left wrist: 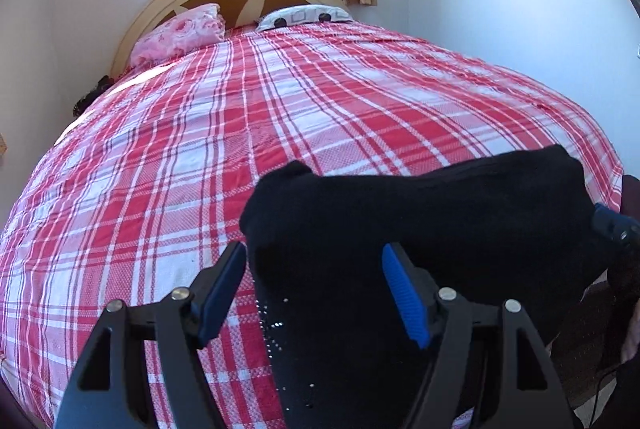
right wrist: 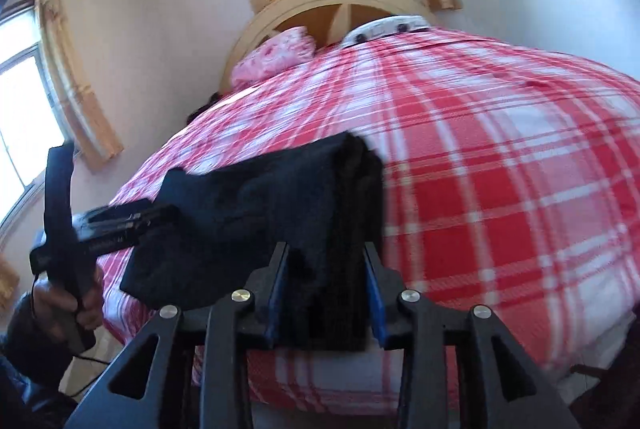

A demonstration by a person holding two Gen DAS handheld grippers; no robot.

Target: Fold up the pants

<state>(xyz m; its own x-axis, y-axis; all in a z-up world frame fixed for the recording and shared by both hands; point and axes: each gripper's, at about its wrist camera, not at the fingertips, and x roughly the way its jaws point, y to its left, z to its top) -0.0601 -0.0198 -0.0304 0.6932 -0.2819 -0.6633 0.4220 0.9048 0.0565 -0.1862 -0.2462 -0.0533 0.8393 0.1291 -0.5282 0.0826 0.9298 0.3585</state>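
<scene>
**Bed, pants, two grippers**

Red-and-white plaid bedspread: fills my view. Folded black fabric pants: near edge, 6 o'clock. My right gripper: clamped on the pants. My left gripper: spread wide, pants between.

The black pants are folded up into a thick bundle. They are laid near the foot edge of the bed. One end is seen squeezed, and tiny shiny dots are seen on the cloth.
</scene>
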